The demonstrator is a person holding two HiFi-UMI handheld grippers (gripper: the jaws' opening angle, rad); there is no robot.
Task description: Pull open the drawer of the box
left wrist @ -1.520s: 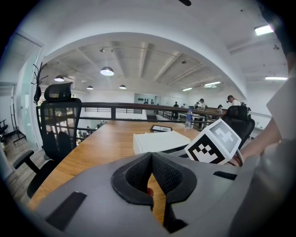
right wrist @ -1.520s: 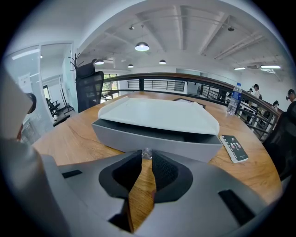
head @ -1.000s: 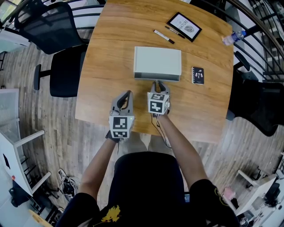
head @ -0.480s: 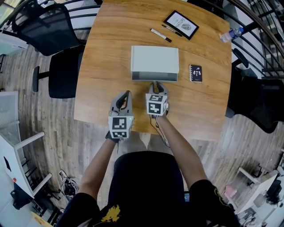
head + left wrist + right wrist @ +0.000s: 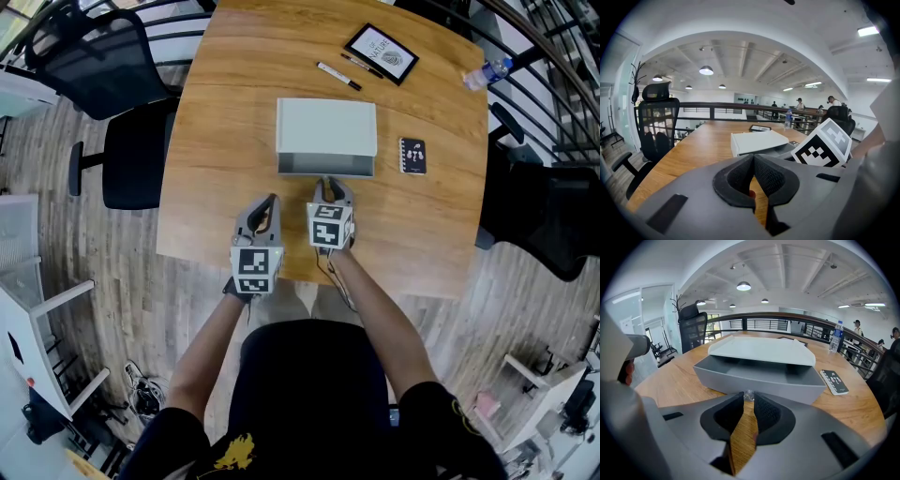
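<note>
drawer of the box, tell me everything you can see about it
The drawer is a shallow grey tray, matte like card or plastic, slid partway out from under the box's white top toward the person. Its visible inside looks empty. It rests level on the wooden table. A small clear pull on its front wall is pinched by the right gripper.

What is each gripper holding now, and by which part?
The right gripper pinches the drawer by the small clear knob on its front. The left gripper is shut and holds nothing.

White box (image 5: 326,127), drawer (image 5: 324,166) partly open, right claw (image 5: 330,184) at its front
</note>
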